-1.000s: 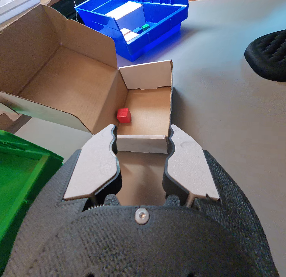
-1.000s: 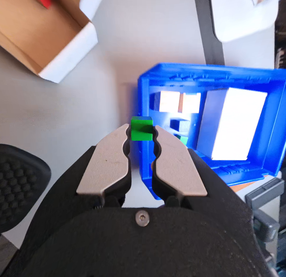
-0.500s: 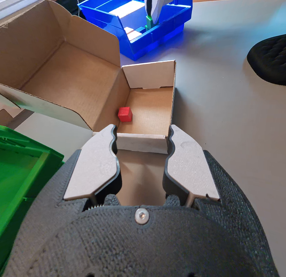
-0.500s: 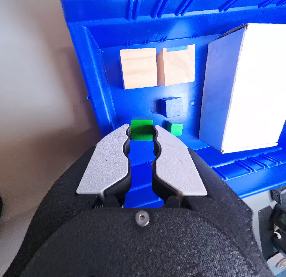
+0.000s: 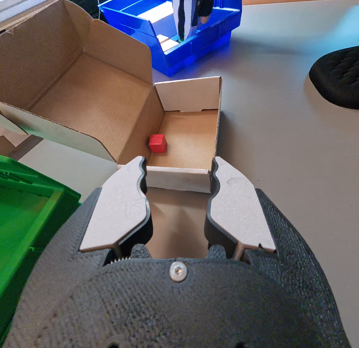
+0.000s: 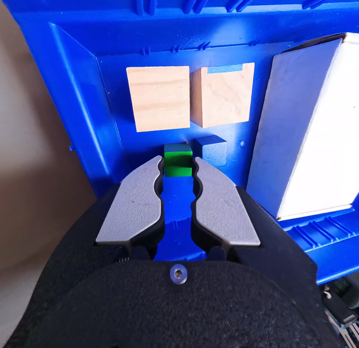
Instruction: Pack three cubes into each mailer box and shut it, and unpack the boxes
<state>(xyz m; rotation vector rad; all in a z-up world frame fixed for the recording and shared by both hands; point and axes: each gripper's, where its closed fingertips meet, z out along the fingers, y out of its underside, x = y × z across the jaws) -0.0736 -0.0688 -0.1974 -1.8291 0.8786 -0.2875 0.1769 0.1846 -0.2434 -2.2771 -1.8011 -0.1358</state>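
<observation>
A: Right gripper is sitting low inside the blue bin, fingers pinching the green cube on its two side faces. The cube is reading as at or just above the bin floor; contact is hard to judge from here.

B: Neighbours?

A: A blue cube is sitting just beside it on the right, two wooden blocks beyond, and a closed white box is filling the bin's right side.

B: And the left gripper?

A: Fingers spread apart, grasping nothing, hovering at the near wall of the open mailer box. One red cube is lying inside, against the fold on the lid side.

B: Handling?

A: Judging only: the cube is looking small, rigid and light, with smooth painted faces, so it could be slipping or twisting if gripped near an edge. Flat opposite faces, centred on the pads, is seeming the safest hold. The cardboard is looking thin and easily bent; best taken at the walls or lid edge.

B: Other items?

A: A green bin is sitting at left, a black pad at right.
</observation>
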